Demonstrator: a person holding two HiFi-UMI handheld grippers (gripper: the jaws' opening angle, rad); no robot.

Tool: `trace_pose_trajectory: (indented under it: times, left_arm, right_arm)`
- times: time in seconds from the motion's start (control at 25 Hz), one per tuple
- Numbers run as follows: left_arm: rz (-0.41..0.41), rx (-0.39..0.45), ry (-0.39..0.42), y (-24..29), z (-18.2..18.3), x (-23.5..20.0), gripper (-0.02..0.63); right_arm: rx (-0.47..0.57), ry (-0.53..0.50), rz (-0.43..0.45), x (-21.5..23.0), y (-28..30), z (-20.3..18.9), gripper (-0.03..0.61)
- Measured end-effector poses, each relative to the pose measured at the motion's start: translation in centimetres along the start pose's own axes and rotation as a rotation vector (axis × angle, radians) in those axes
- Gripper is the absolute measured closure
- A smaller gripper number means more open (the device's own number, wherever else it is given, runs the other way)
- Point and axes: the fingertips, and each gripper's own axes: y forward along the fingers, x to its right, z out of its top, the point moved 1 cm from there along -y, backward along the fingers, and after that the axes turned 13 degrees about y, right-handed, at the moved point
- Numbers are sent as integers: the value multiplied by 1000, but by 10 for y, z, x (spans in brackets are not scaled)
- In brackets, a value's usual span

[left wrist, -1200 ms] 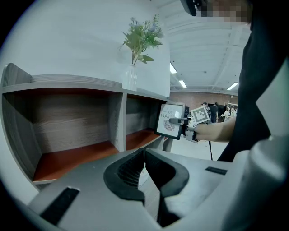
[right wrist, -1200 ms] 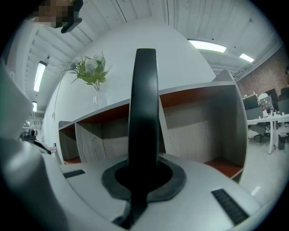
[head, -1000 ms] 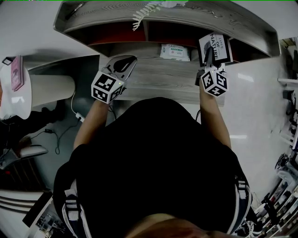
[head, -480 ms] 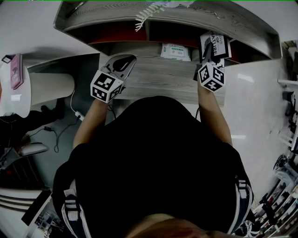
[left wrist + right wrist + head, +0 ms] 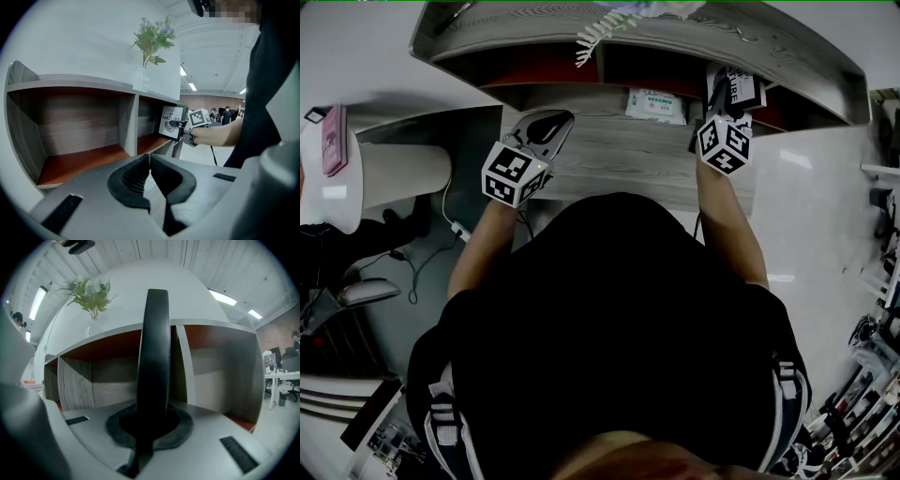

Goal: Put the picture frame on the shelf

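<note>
The picture frame (image 5: 739,88), black-edged with a white print, stands upright in my right gripper (image 5: 719,107), which is shut on its edge. It sits at the mouth of the shelf's (image 5: 534,21) right compartment, partly under the top board. In the right gripper view the frame (image 5: 153,357) shows edge-on between the jaws, with the divider (image 5: 183,366) just behind it. The left gripper view shows the frame (image 5: 171,123) at the shelf's (image 5: 70,82) right opening. My left gripper (image 5: 546,122) is shut on nothing and hovers over the wooden surface at the left; its jaws (image 5: 150,157) touch.
A pack of wipes (image 5: 654,105) lies on the wooden surface (image 5: 619,155) under the shelf. A vase with a green plant (image 5: 149,44) stands on the shelf top. At the left is a white round table (image 5: 347,178) with a pink item (image 5: 334,141). Cables (image 5: 441,239) lie on the floor.
My right gripper has carried the frame forward toward the shelf, so the frame's top now sits under the top board. The left gripper has stayed put.
</note>
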Motion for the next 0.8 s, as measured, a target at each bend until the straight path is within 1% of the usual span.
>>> trace_pose_trajectory:
  times: [0.8]
  left_arm:
    - [17, -5, -4, -7, -2, -3, 584]
  right_arm:
    - [24, 0, -37, 0, 26, 5, 555]
